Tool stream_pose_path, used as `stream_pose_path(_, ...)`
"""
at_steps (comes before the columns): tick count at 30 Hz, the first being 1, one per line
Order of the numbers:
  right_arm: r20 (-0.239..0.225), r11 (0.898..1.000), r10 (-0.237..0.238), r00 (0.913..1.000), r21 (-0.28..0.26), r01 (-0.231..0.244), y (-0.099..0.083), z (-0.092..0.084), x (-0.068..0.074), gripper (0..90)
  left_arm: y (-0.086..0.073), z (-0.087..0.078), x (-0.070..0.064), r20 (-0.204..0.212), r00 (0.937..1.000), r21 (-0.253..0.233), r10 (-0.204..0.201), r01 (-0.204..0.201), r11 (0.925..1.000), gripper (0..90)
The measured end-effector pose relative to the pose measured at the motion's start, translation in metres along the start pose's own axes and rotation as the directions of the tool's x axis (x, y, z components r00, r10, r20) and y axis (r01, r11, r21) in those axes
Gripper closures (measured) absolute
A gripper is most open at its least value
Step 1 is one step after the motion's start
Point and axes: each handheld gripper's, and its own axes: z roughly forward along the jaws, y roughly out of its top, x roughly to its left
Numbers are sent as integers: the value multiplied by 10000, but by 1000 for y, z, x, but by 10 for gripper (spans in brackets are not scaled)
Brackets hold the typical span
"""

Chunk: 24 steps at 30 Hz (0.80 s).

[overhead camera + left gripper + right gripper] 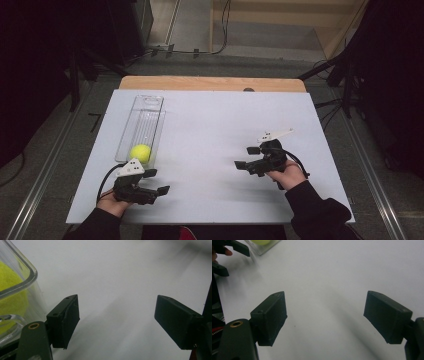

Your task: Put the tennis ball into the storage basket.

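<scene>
A yellow tennis ball point(141, 152) lies in the near end of a long clear plastic tray point(145, 107) on the left of the white table top point(215, 125). My left gripper point(157, 181) rests just in front of the tray, pointing right, open with nothing between its jaws. In the left gripper view the ball point(10, 297) shows through the tray's corner point(31, 273), left of my open left gripper point(116, 317). My right gripper point(246, 157) is at the right of the table, pointing left, open and holding nothing. In the right gripper view my right gripper point(324, 317) stands over bare table, with the ball point(262, 242) far off.
A wooden strip point(210, 82) runs along the table's far edge. Dark stands and cables point(340, 75) flank the table on the floor. The left gripper point(229, 258) shows at the top left of the right gripper view.
</scene>
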Motion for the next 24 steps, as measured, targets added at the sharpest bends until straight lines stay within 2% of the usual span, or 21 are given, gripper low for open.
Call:
stream_pose_path(10, 244, 9995, 312, 9992, 19, -313, -24, -13, -8, 166, 0, 0, 0, -6, 10000, -29, -36, 36, 10000, 208)
stream_pose_path(24, 662, 9981, 605, 9960, -190, -593, -48, -34, -15, 166, 0, 0, 0, -48, 10000, -73, -64, 64, 10000, 208)
